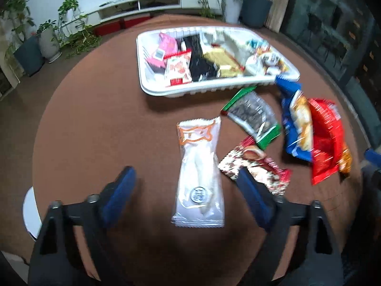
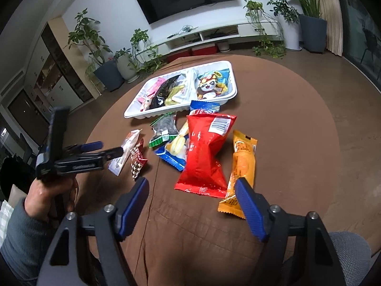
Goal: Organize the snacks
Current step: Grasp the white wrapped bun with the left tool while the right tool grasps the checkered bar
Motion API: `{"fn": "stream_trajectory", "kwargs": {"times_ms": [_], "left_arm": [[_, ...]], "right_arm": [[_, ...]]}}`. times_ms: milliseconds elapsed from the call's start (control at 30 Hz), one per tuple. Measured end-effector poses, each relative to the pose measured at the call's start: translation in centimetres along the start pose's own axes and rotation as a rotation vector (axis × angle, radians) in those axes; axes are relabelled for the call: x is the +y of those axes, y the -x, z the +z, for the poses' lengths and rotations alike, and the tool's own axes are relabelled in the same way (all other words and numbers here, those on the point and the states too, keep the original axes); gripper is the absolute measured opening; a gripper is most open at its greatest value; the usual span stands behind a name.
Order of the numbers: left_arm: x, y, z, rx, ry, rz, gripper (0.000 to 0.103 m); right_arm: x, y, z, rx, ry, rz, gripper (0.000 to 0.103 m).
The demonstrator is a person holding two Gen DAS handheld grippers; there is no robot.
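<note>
A white snack packet (image 1: 200, 166) lies on the brown table between the fingers of my left gripper (image 1: 185, 183), whose blue pads stand apart from it; the gripper is open. Beside it lie a red patterned packet (image 1: 259, 166), a green-edged dark packet (image 1: 254, 119), a blue bag (image 1: 293, 124) and a red bag (image 1: 326, 138). My right gripper (image 2: 191, 183) hovers open just short of the red bag (image 2: 207, 152), its right finger over an orange packet (image 2: 243, 164). The left gripper (image 2: 109, 148) shows side-on above the white packet (image 2: 123, 152).
A white divided tray (image 1: 190, 90) holding several snacks sits at the far side of the round table (image 2: 285, 143). A hand and grey sleeve (image 2: 47, 190) hold the left gripper. Potted plants and a low TV console stand beyond the table.
</note>
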State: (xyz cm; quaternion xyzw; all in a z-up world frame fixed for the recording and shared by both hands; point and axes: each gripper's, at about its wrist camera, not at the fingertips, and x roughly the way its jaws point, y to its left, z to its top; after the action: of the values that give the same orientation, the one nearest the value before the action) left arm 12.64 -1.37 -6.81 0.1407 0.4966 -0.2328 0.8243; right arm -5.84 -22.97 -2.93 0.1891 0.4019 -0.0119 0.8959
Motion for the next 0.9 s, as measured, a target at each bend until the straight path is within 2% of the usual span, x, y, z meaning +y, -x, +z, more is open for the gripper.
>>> {"fn": "stream_trajectory", "kwargs": {"times_ms": [67,100,300,567,733,900], "left_arm": [[0.2,-1.0,0.1,0.022,-0.011,0.015,0.067],[0.2,-1.4,0.2,0.032,-0.013,0.019,0.064],[0.1,-2.1,0.6,0.042,-0.025,0.025,0.062],[-0.4,-1.8,0.7,0.050,-0.047,-0.016,0.034],[0.1,-1.5,0.6,0.053,-0.044,-0.054,0.026],[0.6,-0.8,-0.2,0.035,-0.024,-0.071,0.023]], "right_arm": [[0.0,0.0,0.0,0.001,0.003,-0.002,0.078],[0.1,0.0,0.0,0.001,0.007,-0.005,0.078],[0.5,-0.5,0.1,0.015,0.011,0.003,0.078],[1.2,-1.1,0.1,0.030,0.024,0.017,0.077],[1.8,-1.4,0.2,0.038,0.035,0.023,0.077],[3.3,-2.2,0.8,0.048,0.078,0.036,0.074]]}}
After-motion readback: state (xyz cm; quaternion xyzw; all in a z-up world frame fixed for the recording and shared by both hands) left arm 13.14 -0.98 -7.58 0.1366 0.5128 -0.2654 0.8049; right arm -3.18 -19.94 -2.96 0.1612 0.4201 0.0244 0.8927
